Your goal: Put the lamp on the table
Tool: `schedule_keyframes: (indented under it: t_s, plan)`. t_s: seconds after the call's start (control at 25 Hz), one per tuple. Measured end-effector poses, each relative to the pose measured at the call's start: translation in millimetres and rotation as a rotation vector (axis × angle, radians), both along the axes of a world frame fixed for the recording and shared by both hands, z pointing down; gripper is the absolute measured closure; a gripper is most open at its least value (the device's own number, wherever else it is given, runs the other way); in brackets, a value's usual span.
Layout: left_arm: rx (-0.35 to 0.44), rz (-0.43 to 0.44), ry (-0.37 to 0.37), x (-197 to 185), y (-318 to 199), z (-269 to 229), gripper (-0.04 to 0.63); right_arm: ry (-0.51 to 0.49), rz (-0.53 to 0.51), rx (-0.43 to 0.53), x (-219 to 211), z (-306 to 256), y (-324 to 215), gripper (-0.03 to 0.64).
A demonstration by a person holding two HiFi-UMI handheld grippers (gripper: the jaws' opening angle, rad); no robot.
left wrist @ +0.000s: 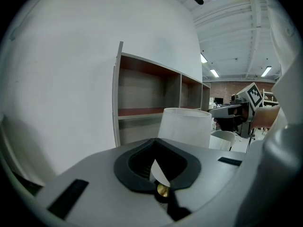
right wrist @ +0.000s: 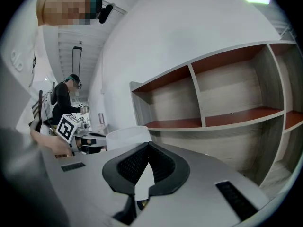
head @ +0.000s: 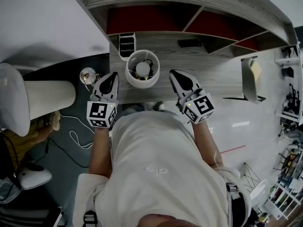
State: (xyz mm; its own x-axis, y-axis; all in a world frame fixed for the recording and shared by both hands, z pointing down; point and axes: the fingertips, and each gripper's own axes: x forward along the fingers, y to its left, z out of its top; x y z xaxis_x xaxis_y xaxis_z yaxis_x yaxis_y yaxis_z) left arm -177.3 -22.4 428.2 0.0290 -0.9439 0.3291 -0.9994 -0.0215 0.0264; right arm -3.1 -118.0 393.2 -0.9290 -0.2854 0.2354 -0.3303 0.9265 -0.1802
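Note:
The lamp (head: 142, 69), with a white drum shade and a bulb showing inside, stands upright on the wooden table (head: 213, 74) near its front edge. My left gripper (head: 112, 77) is just left of the shade and my right gripper (head: 176, 74) just right of it, both shut, empty and apart from the lamp. In the left gripper view the shade (left wrist: 185, 126) rises beyond the shut left gripper (left wrist: 158, 163). The right gripper view shows the shade (right wrist: 127, 135) to the left of the shut right gripper (right wrist: 146, 167).
A shelf unit (head: 189, 13) with red-lined compartments stands at the table's back, with a small white organizer (head: 126, 44) and a black item (head: 189, 43) below it. A large white shade (head: 45, 98) and cables (head: 75, 136) are on the floor at left. A chair (head: 248, 77) stands at right.

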Motion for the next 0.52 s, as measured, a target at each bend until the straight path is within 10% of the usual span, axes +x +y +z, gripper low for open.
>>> schedule_keyframes:
  t_s: [0.52]
  plan:
    - [-0.026,0.021,0.000,2.0,3.0,9.5,0.580,0.008,0.017,0.001,2.4,2.7,0.6,0.588]
